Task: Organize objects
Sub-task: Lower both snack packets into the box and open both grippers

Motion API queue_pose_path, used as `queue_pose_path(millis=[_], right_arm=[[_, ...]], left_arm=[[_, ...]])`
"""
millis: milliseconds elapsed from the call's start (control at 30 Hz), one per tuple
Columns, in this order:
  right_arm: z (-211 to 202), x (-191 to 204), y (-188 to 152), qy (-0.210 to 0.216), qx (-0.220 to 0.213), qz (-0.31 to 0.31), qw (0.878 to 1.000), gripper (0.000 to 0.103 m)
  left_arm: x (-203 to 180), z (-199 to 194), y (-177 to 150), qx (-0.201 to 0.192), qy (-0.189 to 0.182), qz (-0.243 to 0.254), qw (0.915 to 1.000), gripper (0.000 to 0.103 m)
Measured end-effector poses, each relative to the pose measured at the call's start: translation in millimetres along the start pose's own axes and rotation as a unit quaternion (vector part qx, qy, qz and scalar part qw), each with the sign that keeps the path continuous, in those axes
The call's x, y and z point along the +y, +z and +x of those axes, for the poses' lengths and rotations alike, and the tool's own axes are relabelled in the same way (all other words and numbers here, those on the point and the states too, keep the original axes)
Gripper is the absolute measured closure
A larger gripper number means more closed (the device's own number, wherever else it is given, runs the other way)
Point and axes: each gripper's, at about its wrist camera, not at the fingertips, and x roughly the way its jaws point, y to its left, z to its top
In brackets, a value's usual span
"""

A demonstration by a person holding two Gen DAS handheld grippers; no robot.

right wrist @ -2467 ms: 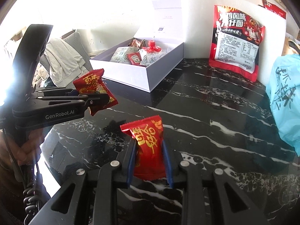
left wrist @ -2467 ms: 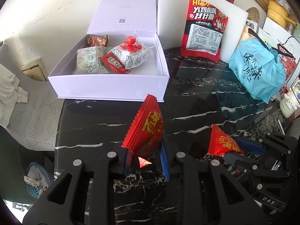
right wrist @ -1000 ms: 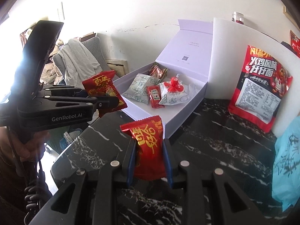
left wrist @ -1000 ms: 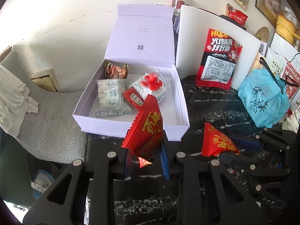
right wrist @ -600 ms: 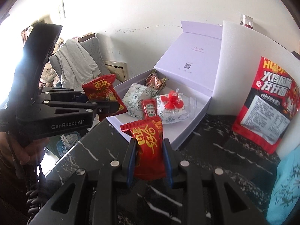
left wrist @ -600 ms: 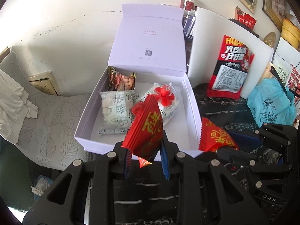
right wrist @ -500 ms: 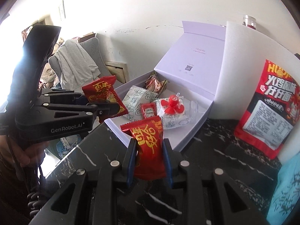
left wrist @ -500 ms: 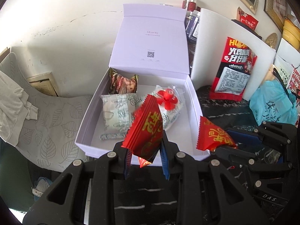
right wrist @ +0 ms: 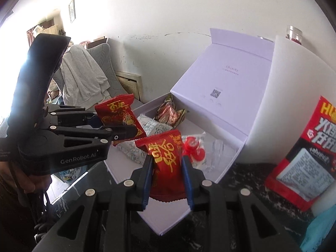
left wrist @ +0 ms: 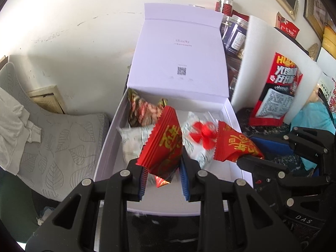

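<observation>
My left gripper [left wrist: 161, 169] is shut on a red snack packet [left wrist: 163, 147] and holds it over the open white box [left wrist: 109, 147]. My right gripper [right wrist: 167, 172] is shut on a second red snack packet [right wrist: 166, 163], also above the box [right wrist: 229, 168]. In the left wrist view the right gripper's packet [left wrist: 235, 145] hangs over the box's right side. In the right wrist view the left gripper [right wrist: 124, 131] holds its packet [right wrist: 119, 115] over the box's left side. Inside lie a white patterned packet [left wrist: 134, 138], a brown candy packet [left wrist: 142, 111] and a clear bag with a red toy [left wrist: 203, 134].
The box lid [left wrist: 180, 54] stands open at the back. A white foam board [left wrist: 258, 67] with a big red noodle bag [left wrist: 275, 90] stands right of it, and a blue bag [left wrist: 315, 117] beyond. A grey chair [left wrist: 56, 138] sits left of the black marble table [right wrist: 241, 205].
Both grippers have moved forward from above the table to above the open box, each still holding its red packet. The box contents now lie right under the packets.
</observation>
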Motion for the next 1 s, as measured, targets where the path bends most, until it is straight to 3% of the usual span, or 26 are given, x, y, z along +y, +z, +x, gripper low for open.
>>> queue_pose_path(millis=[600, 833, 933, 1000], right_arm=[[40, -45, 57, -0.03, -0.029, 0.01, 0.999, 0.076], [61, -48, 67, -0.036, -0.027, 0.002, 0.999, 0.076], [75, -49, 64, -0.057, -0.019, -0.012, 0.998, 0.076], [83, -51, 63, -0.047, -0.01, -0.007, 0.999, 0.076]], left_arm=[[15, 34, 53, -0.013, 0.035, -0.004, 0.9993, 0.078], [22, 51, 56, -0.008, 0.044, 0.003, 0.999, 0.078], [22, 61, 54, -0.001, 0.051, 0.013, 0.9986, 0.078], [23, 67, 52, 0.006, 0.041, 0.013, 0.999, 0.078]])
